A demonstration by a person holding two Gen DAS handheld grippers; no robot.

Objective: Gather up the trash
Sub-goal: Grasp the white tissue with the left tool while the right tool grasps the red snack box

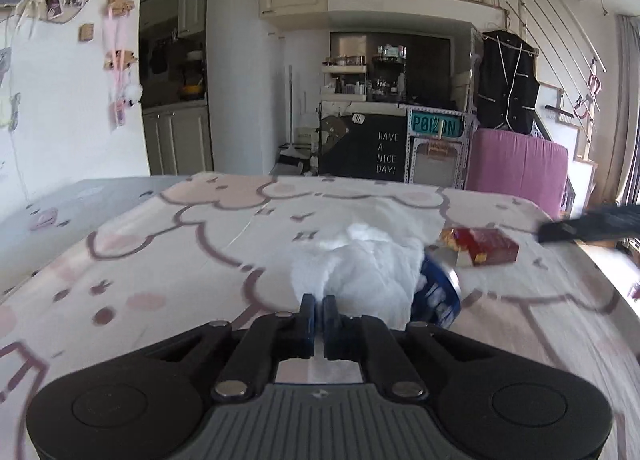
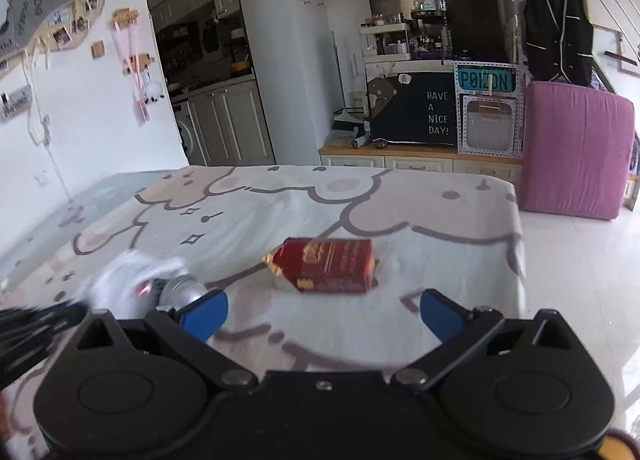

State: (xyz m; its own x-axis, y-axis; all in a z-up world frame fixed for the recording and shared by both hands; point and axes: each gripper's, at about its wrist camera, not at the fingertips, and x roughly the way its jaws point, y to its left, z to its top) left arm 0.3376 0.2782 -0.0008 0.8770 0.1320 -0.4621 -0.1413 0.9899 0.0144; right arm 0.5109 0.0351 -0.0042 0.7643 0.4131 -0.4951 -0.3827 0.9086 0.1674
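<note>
My left gripper [image 1: 319, 305] is shut on the edge of a white plastic bag [image 1: 360, 260] that lies crumpled on the patterned bed cover [image 1: 160, 244]. A blue can [image 1: 438, 292] lies at the bag's right side, partly under it. A red box [image 1: 486, 246] lies beyond, to the right. In the right wrist view my right gripper [image 2: 322, 310] is open and empty, just short of the red box [image 2: 326, 264]. The bag [image 2: 128, 280] and the can's silver end [image 2: 182, 288] show blurred at its left.
The bed's right edge [image 2: 516, 228] drops to a white tiled floor [image 2: 580, 260]. A pink cushion [image 2: 576, 148] stands beyond the bed's far corner. A black cabinet with "HAVE A NICE DAY!" [image 2: 436, 112] stands at the back. The right gripper's body [image 1: 592, 226] shows at right.
</note>
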